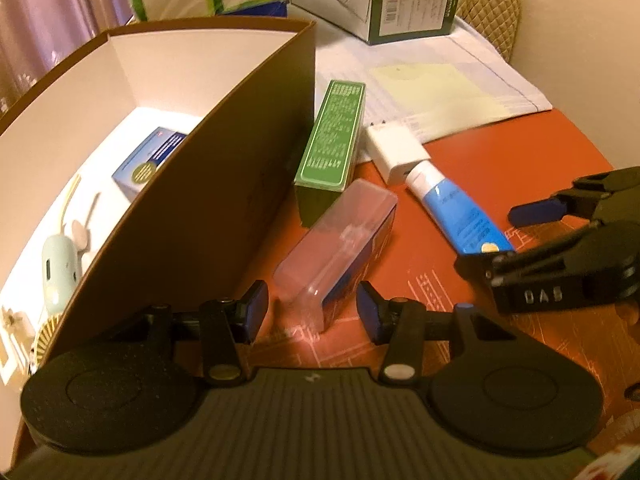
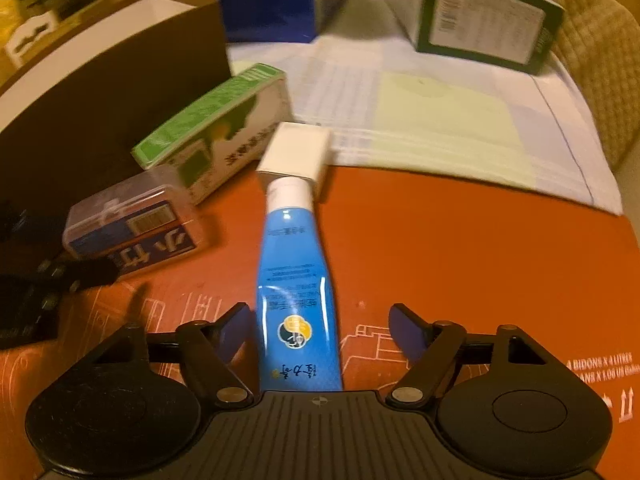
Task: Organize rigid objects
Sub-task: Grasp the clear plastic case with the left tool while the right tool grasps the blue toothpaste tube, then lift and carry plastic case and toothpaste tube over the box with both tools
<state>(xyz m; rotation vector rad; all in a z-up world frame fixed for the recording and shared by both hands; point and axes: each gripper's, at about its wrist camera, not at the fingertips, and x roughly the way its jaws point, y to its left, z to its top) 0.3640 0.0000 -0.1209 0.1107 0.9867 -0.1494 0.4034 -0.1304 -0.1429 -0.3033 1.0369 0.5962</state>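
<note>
On the orange-red printed cardboard table cover (image 2: 460, 248), white lettering near the right edge: "4 BIDONS X 4 LITRES" and, partly cut off, "X 1.06 US Gallon". On the black body of the right gripper (image 1: 504, 240), seen from the left wrist, raised characters like "0A5" or "DAS", hard to tell which; Chinese print on the blue squeeze tube (image 2: 296, 280), the clear plastic case with blue label (image 2: 132, 220) and the green-and-white carton (image 2: 216, 128), too blurred to read

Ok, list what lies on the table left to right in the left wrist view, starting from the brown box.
Brown box → green carton → white charger plug → blue tube → right tongs.
</note>
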